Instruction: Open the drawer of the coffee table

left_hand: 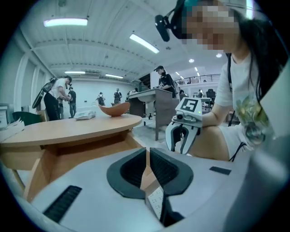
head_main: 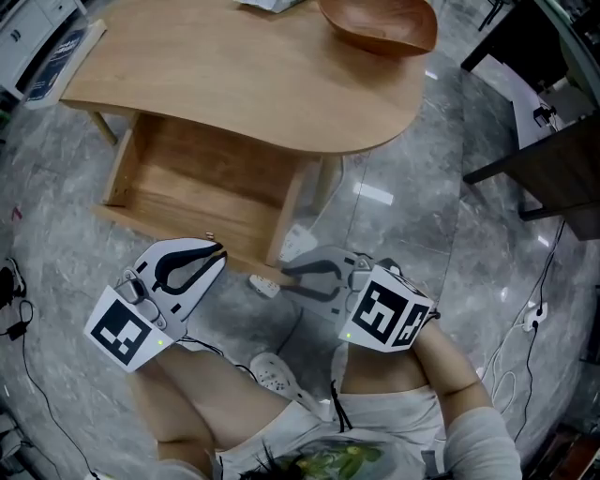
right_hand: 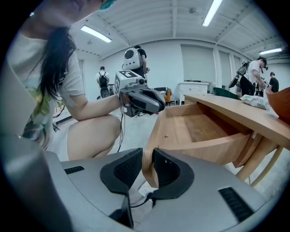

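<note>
The coffee table [head_main: 244, 66] has a light wooden top, and its drawer [head_main: 187, 228] stands pulled out toward me, empty inside. My right gripper [head_main: 289, 272] is shut on the right end of the drawer front [right_hand: 213, 149], with the panel's edge between its pads [right_hand: 165, 170]. My left gripper [head_main: 216, 255] hovers just in front of the drawer front near its middle. Its jaws stand almost together with nothing between them [left_hand: 148, 156]. A small knob [right_hand: 166, 135] shows on the drawer's side panel.
A wooden bowl [head_main: 380, 23] sits on the table's far right. A white power strip [head_main: 265, 284] lies on the marble floor between the grippers, above my knees and a white shoe [head_main: 274, 375]. A dark desk [head_main: 553, 169] and cables [head_main: 534, 319] are at the right.
</note>
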A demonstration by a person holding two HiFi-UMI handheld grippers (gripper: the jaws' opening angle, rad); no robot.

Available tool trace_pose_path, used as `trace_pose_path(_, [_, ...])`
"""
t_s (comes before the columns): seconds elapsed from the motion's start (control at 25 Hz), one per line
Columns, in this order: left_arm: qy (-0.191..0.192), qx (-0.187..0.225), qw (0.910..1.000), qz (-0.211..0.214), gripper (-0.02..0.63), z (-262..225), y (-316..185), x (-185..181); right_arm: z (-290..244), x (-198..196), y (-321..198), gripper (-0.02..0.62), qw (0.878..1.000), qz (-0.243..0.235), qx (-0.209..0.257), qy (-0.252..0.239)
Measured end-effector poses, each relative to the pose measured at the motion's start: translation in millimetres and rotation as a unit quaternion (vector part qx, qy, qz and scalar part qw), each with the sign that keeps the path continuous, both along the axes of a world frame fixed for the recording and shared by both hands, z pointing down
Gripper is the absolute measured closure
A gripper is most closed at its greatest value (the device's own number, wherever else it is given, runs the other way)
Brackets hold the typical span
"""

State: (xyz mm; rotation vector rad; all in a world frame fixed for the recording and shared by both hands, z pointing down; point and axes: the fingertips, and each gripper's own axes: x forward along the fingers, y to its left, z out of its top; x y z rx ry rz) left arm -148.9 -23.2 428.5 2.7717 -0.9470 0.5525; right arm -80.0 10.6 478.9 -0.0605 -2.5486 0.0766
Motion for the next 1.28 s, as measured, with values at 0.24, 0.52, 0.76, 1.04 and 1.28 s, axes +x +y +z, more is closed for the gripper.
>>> trace_pose_path(0.24, [0.067, 0.043, 0.996, -0.039, 0.58, -22, -16, -11, -8, 1, -2, 0.515, 1.0, 0.001, -0.014, -0.012])
trace_pose_path(0.52, [0.182, 0.11, 0.9725, -0.095, 0.588, -64, -33, -34, -11, 1, -2, 0.519, 0.999, 0.006, -0.044, -0.029])
trace_pose_path(0.76, [0.125, 0.128, 0.9744, -0.136, 0.595, -54, -43, -33, -52, -2, -13, 0.563, 0.984, 0.023, -0.101, -0.147])
trace_pose_path(1.04, [0.148, 0.113, 0.9753, -0.118, 0.594, -51, -41, -11, -78, -22, -28, 0.565, 0.965, 0.078, -0.057, -0.243])
trace_pose_path(1.28, [0.115, 0.114, 0.9724, -0.168, 0.595, -45, -51, -5, -84, -28, -52, 0.564, 0.946, 0.153, 0.005, -0.285])
